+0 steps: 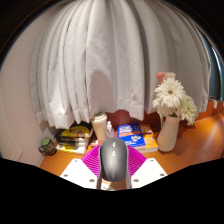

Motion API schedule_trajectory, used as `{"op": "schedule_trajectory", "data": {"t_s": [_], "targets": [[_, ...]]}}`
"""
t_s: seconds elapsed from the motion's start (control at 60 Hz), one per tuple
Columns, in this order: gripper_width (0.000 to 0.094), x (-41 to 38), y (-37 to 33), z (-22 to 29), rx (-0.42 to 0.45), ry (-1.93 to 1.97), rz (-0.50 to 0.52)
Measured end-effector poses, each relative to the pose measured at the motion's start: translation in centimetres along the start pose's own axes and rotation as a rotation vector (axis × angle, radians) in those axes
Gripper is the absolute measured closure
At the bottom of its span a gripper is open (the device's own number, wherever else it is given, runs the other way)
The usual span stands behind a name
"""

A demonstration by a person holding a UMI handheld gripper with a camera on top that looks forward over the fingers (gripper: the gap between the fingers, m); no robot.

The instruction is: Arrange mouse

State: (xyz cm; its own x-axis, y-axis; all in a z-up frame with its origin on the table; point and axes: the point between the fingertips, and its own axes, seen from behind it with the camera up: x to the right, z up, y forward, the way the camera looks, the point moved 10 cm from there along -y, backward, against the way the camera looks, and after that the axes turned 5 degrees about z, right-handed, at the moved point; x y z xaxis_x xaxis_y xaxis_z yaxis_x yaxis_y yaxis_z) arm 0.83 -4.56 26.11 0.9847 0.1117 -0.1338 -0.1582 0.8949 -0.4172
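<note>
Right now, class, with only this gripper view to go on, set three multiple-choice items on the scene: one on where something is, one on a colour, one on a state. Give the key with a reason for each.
1. Where is the mouse?
A. between the gripper fingers
B. beside the vase
C. on the books

2. What colour are the flowers in the vase?
A. red
B. white and pale pink
C. blue

3. How does the vase stand?
A. tipped over
B. leaning on the curtain
C. upright on the table

Key:
1 A: the grey mouse sits between the two pink-padded fingers, at their base.
2 B: the daisy-like heads are white, with a pale pink one above.
3 C: the white vase stands upright on the wooden table, well in front of the curtain.
</note>
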Motion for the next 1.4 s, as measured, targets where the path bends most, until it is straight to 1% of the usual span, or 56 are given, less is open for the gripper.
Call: {"op": "schedule_trajectory", "data": {"t_s": [0.067, 0.167, 0.267, 0.367, 0.5, 0.533, 0.55, 0.6, 0.733, 0.817, 0.85, 0.9, 0.917, 0.933, 1.05, 1.217, 1.4], "targets": [[0.0600, -3.1, 0.8, -2.6, -0.050, 0.015, 0.037], [0.0603, -6.6, 2.1, -8.2, -0.142, 0.021, 0.062], [0.0604, -8.4, 2.8, -13.9, -0.253, 0.012, 0.071], [0.0605, -8.8, 3.2, -18.4, -0.321, -0.015, 0.070], [0.0602, -8.5, 3.7, -21.7, -0.372, -0.043, 0.065], [0.0603, -8.6, 3.9, -21.8, -0.343, -0.057, 0.068], [0.0602, -8.6, 3.8, -22.0, -0.347, -0.064, 0.069], [0.0602, -8.5, 3.7, -21.9, -0.343, -0.076, 0.067], [0.0490, -8.8, 3.8, -22.1, -0.322, -0.102, 0.048], [0.0436, -8.9, 4.0, -22.1, -0.339, -0.092, 0.037], [0.0352, -9.0, 3.9, -22.0, -0.357, -0.073, 0.041], [0.0178, -9.1, 3.5, -21.4, -0.377, -0.036, 0.048], [0.0136, -9.2, 3.4, -21.1, -0.377, -0.026, 0.050], [0.0118, -9.2, 3.2, -20.7, -0.374, -0.018, 0.053], [0.0119, -9.1, 0.6, -16.4, -0.307, -0.019, 0.062], [0.0123, -8.5, -6.1, -9.9, -0.219, -0.023, 0.090], [0.0122, -7.1, -13.5, -5.2, -0.118, -0.026, 0.092]]}}
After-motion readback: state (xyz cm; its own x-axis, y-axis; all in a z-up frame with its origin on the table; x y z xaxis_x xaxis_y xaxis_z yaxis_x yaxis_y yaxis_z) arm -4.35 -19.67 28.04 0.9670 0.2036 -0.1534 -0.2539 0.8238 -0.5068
